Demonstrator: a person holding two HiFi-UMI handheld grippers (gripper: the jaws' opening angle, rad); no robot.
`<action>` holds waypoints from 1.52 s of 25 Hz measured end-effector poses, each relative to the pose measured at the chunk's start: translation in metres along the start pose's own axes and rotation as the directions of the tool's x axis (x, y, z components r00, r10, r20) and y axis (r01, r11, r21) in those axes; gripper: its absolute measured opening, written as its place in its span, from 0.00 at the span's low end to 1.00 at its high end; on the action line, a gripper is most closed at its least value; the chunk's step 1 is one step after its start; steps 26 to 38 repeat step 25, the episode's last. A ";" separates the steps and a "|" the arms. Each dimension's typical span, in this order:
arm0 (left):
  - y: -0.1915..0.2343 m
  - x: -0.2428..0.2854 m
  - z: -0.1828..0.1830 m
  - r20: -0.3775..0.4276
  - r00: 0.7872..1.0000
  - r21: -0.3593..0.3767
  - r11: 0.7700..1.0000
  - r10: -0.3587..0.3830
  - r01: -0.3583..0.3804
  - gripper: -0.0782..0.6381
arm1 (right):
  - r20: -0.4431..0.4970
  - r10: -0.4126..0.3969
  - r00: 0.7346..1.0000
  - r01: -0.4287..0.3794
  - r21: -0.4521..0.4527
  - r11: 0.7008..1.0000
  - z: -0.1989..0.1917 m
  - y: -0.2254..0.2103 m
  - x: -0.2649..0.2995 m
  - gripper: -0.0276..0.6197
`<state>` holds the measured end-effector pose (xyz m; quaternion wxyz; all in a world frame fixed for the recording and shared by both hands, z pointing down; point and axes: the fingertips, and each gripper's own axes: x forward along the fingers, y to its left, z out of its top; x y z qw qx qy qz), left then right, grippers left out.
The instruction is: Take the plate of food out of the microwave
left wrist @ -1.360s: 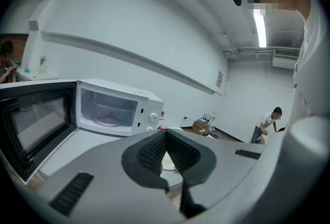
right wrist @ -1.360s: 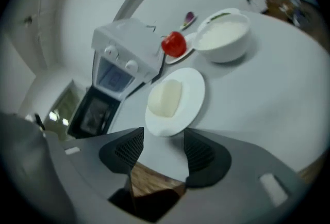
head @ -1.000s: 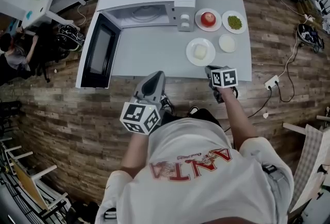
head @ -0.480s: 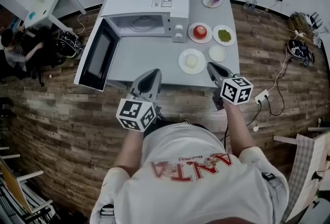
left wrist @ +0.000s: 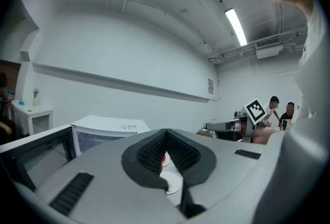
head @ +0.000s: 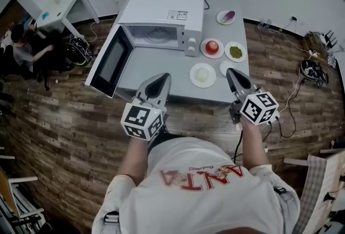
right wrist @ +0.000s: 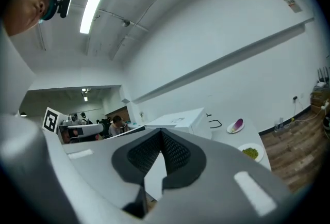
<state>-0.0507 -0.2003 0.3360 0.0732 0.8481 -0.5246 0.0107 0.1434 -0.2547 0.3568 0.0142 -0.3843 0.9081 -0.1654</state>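
The grey surface carries a white microwave with its door swung wide. The left gripper and right gripper hover at its near edge, both clenched on nothing. The plate of food sits outside, just before the microwave's controls.

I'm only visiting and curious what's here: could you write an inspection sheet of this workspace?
Surface: grey table, holding microwave and plates.
Job's things: microwave, door open; plate of pale food on the table.
Clutter: plates of red fruit, green bits, purple item.
Grippers: left gripper and right gripper shut, empty.
Cables: cord behind microwave; floor cords.
Surroundings: wood floor, side table, seated person.
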 end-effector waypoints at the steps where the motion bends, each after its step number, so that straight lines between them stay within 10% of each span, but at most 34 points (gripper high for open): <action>1: -0.003 -0.001 0.003 0.003 1.000 0.006 1.000 -0.003 0.003 0.12 | 0.013 0.009 1.000 -0.008 -0.010 1.000 0.006 0.004 -0.002 0.05; 38: -0.020 -0.012 0.001 -0.015 1.000 0.012 1.000 -0.020 0.021 0.12 | 0.054 0.099 0.994 -0.100 0.032 0.994 -0.001 0.027 -0.010 0.05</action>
